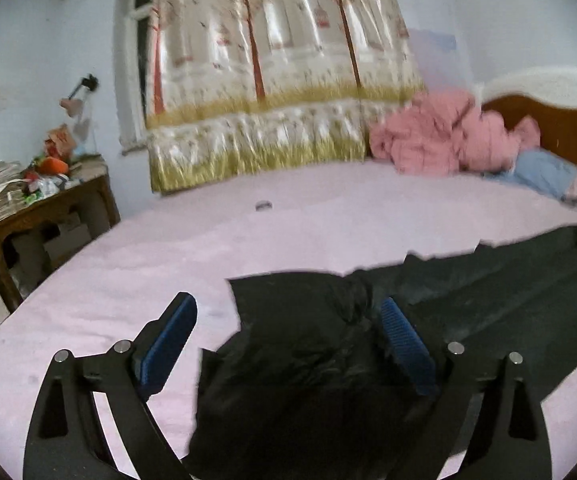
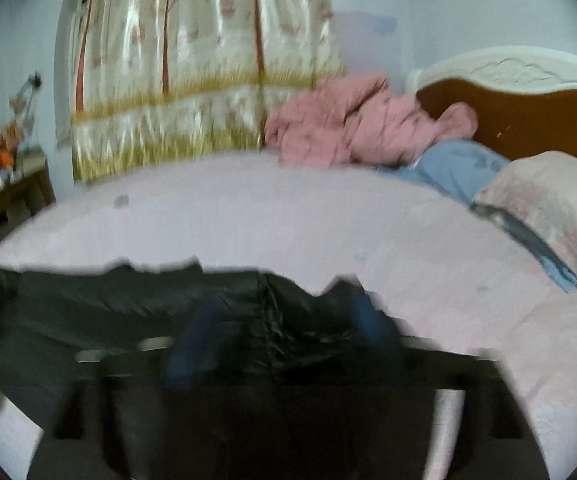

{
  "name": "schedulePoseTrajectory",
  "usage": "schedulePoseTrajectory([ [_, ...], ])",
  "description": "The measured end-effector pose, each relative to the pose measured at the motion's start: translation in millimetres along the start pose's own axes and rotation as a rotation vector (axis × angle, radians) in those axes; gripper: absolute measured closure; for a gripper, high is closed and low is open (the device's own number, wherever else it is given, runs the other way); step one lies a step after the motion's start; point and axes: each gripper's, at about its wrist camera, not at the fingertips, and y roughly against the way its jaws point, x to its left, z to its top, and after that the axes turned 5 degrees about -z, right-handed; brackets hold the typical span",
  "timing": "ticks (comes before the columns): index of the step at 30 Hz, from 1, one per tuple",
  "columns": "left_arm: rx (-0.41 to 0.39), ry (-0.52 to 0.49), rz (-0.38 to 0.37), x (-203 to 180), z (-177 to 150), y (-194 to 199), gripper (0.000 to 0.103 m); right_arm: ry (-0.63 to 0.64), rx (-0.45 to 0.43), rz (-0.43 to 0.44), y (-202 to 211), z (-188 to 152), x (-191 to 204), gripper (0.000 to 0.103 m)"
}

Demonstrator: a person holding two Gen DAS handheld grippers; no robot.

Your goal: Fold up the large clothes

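Observation:
A large black garment (image 1: pixel 488 288) lies spread across the pink bed sheet (image 1: pixel 288 220), running from the front middle off to the right. My left gripper (image 1: pixel 288 304) stands open just above the garment's bunched left end, its blue pads wide apart with cloth lying loose between them. In the right wrist view the same black garment (image 2: pixel 108 300) stretches to the left over the sheet (image 2: pixel 288 220). My right gripper (image 2: pixel 284 316) is blurred, but its blue pads stand far apart over the garment's crumpled right end, so it is open.
A heap of pink quilt (image 1: pixel 440 140) and a blue pillow (image 1: pixel 544 172) lie at the far right by the wooden headboard (image 2: pixel 528 120). A patterned curtain (image 1: pixel 272 80) hangs behind the bed. A cluttered wooden table (image 1: pixel 40 208) stands at the left. A small dark object (image 1: pixel 263 205) lies on the sheet.

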Motion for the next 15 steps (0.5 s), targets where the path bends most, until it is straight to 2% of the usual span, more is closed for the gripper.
schedulePoseTrajectory([
  [2, -0.019, 0.024, -0.055, 5, 4, 16, 0.010, -0.024, -0.049, 0.017, 19, 7, -2, 0.016],
  [3, -0.019, 0.035, -0.103, 6, 5, 24, 0.006, -0.031, -0.053, 0.042, 25, 11, -3, 0.016],
  [5, 0.026, 0.049, -0.199, 3, 6, 27, 0.000, -0.038, -0.005, 0.154, 28, 17, 0, 0.013],
  [7, 0.136, 0.067, -0.239, -4, 3, 14, 0.000, -0.029, 0.099, 0.247, 19, 17, 9, 0.002],
  [9, 0.306, 0.128, -0.265, -6, -4, -14, 0.000, -0.014, 0.191, 0.291, 8, 11, 22, 0.000],
  [10, 0.381, 0.171, -0.281, -5, -9, -32, 0.000, -0.002, 0.246, 0.303, -2, 6, 30, 0.000],
  [11, 0.415, 0.206, -0.271, -3, -11, -48, 0.000, 0.004, 0.271, 0.297, -9, 2, 36, 0.000],
  [13, 0.411, 0.234, -0.229, 4, -14, -66, 0.001, 0.007, 0.317, 0.252, -26, -8, 44, 0.000],
  [15, 0.375, 0.262, -0.208, 11, -14, -76, 0.001, 0.008, 0.320, 0.201, -38, -16, 45, 0.000],
])
